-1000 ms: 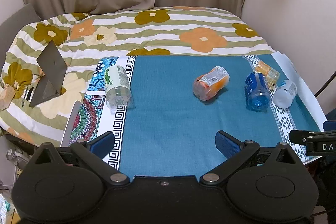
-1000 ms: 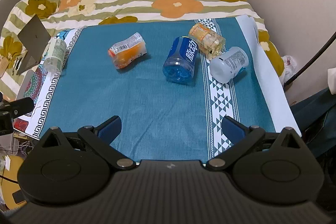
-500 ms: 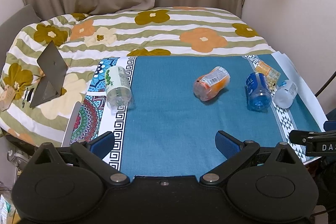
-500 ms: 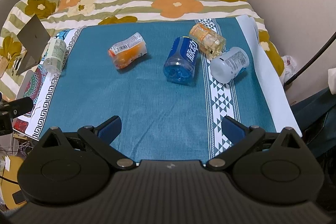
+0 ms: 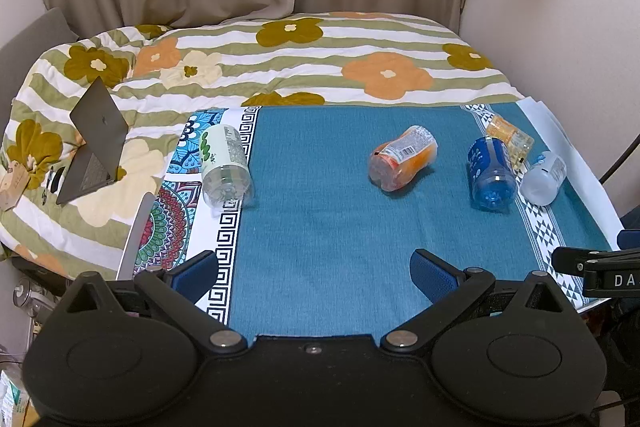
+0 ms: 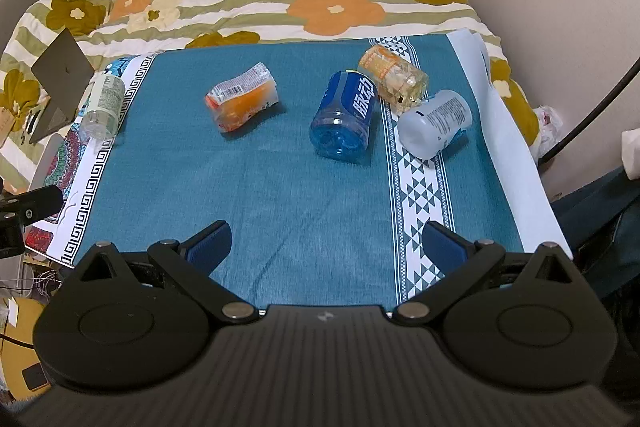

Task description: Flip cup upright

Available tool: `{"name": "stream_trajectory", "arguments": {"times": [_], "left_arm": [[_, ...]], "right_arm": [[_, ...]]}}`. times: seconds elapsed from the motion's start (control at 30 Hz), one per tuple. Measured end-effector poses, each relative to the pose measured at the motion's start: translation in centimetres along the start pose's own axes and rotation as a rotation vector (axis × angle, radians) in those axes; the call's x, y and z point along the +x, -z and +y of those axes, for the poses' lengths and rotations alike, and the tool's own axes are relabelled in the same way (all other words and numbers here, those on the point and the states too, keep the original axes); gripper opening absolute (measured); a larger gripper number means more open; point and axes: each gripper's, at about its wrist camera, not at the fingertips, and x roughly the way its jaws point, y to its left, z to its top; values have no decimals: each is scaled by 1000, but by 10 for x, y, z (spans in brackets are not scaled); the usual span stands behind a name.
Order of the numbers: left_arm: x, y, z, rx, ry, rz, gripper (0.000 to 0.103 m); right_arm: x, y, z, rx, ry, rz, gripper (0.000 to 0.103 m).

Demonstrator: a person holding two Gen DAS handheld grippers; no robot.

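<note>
Several cut-bottle cups lie on their sides on a teal cloth. A green-label clear cup lies at the left edge. An orange cup lies mid-table. A blue cup, a yellow cup and a white cup lie close together at the right. My left gripper and right gripper are both open and empty, hovering over the near table edge, well short of the cups.
A flowered quilt covers the bed behind the table. An open laptop sits on the quilt at the left. The wall stands close on the right. The right gripper's body shows at the left view's right edge.
Almost nothing. The views shifted very slightly; both grippers stay open and the cups lie where they were.
</note>
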Motion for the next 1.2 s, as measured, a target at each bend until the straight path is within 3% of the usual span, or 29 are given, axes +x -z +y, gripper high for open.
{"name": "stream_trajectory", "arguments": {"times": [1.2], "left_arm": [[-4,0,0,3,5,-11,103]], "right_arm": [[-8,-3,-3,3,4,-19,103]]}}
